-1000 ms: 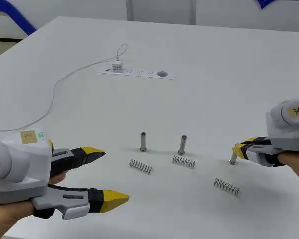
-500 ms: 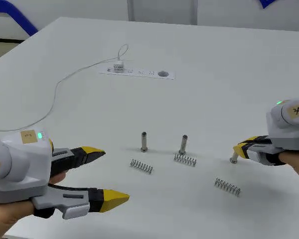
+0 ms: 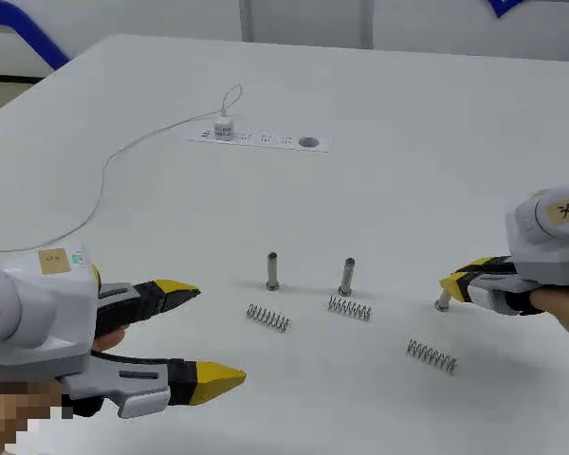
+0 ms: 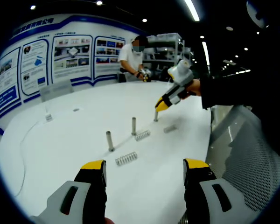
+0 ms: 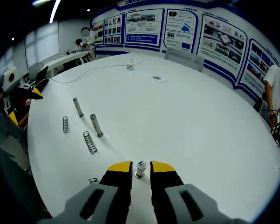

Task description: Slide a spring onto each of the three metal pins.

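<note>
Three short upright steel pins stand in a row on the white bench point(image 3: 427, 133): the left pin point(image 3: 272, 269), the middle pin point(image 3: 347, 276) and the right pin point(image 3: 443, 301). Three coiled wire springs lie flat just nearer, none on a pin: the left spring point(image 3: 267, 318), the middle spring point(image 3: 349, 308) and the right spring point(image 3: 431, 355). The left gripper point(image 3: 207, 332) hovers at near left, jaws spread wide and empty. The right gripper point(image 5: 141, 164) has its jaws close on either side of the right pin; I cannot tell whether they pinch it.

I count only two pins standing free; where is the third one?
In the head view, the third pin stands far right, between the jaws of the right gripper, just beyond the rightmost spring.
</note>
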The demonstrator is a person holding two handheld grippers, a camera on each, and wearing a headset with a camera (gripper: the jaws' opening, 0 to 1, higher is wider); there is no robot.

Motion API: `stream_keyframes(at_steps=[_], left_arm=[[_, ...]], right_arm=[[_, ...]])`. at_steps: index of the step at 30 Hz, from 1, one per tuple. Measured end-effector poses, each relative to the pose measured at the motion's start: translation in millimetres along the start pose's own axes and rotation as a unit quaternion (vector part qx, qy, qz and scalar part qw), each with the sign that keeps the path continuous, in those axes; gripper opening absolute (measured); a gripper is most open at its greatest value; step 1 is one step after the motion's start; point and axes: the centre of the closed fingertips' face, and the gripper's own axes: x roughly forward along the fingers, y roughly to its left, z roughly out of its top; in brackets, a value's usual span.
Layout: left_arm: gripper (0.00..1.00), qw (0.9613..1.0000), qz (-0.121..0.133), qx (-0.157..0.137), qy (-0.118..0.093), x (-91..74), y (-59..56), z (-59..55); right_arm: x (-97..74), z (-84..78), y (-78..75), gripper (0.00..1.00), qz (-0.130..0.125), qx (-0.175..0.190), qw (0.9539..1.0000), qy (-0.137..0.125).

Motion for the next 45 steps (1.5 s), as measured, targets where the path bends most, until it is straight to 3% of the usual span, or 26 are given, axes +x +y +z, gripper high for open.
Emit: stream_keyframes(at_steps=[10, 26, 36, 45], left_arm=[[0.68, 0.9999, -0.009, 0.006, 0.0, 1.8, -2.1, 2.4], [0.68, 0.9991, -0.038, 0.02, 0.004, 14.8, -7.4, 8.4], [0.68, 0.9986, -0.047, 0.022, 0.006, 18.0, -10.3, 7.5], [0.68, 0.9987, -0.045, 0.022, 0.007, 17.5, -10.8, 7.0]], right_arm=[[-13.8, 5.5, -0.3, 0.18, -0.006, 0.002, 0.9999, -0.015], [-33.6, -17.9, 5.6, 0.19, -0.007, 0.009, 0.9999, -0.009], [-30.3, -39.3, 27.7, 0.19, 0.034, -0.013, 0.9992, 0.017], [-23.8, -55.0, 51.7, 0.19, 0.091, -0.053, 0.9934, 0.045]])
